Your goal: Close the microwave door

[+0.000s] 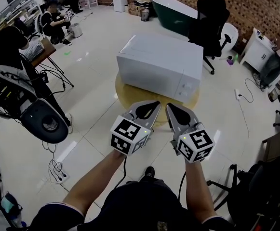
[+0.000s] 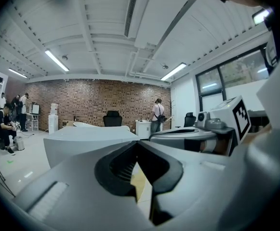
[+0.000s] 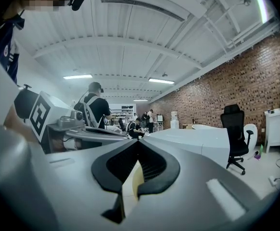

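Head view first: I've got the white microwave (image 1: 161, 64) sitting on a round wooden surface (image 1: 126, 96) in the middle of a glossy pale tiled floor (image 1: 96, 42), its door lying flush against the front. The left tongs (image 1: 155, 105) and right tongs (image 1: 171, 108) are side by side just in front of that surface, short of the microwave and touching nothing. Around the room I see a brick wall (image 1: 255, 4), a dark green bathtub (image 1: 171, 11), a black office chair (image 1: 212, 20), a white cabinet (image 1: 255, 47) and cables trailing over the tiles; people sit at the upper left. Over to the left gripper view: the jaws are clenched together, tips meeting, nothing between them. The microwave's top spreads just beyond, and past it there's brick, strip lights on a white ribbed ceiling (image 2: 106, 28) and a person standing (image 2: 156, 114) at a cabinet. Right gripper view now: jaws pressed together here too, and empty. The microwave sits ahead to the right, the office chair beyond it, and a person with a backpack (image 3: 94, 107) on the left.
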The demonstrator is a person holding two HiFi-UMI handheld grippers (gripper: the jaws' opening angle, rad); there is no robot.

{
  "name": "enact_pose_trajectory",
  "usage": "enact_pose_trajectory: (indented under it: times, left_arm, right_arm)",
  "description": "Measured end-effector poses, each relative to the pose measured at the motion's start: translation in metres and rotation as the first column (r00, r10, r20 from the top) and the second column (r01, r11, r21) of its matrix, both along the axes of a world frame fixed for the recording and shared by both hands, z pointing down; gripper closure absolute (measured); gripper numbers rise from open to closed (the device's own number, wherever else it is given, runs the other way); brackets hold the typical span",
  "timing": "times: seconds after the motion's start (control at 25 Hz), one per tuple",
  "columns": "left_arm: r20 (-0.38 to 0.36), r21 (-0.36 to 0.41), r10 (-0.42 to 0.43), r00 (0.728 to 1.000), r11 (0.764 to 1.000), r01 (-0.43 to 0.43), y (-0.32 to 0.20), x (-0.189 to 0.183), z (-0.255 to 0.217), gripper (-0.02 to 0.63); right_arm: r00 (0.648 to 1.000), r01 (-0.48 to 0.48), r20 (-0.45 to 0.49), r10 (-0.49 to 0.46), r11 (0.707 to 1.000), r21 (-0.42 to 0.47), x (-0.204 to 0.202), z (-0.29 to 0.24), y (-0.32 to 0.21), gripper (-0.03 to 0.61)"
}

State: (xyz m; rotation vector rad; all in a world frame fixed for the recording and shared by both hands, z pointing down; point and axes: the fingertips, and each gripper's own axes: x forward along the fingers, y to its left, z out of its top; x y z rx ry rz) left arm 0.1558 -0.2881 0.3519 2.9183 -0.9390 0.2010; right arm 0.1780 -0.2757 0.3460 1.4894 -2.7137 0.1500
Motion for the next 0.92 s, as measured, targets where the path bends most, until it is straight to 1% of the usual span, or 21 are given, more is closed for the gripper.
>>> enact_pose_trajectory:
  times: [0.64, 0.92]
  left_arm:
    - [-0.003, 0.01, 0.001, 1.0, 1.0, -0.001, 0.005, -0.017, -0.011, 0.603]
    - [-0.008, 0.01, 0.0, 1.0, 1.0, 0.0, -0.001, -0.021, -0.018, 0.601]
  right_arm:
    - [1.0, 0.007, -0.005, -0.007, 1.0, 0.02, -0.016, -0.013, 0.003, 0.577]
    - [1.0, 0.005, 0.0, -0.005, 1.0, 0.017, -0.019, -0.018, -0.001, 0.578]
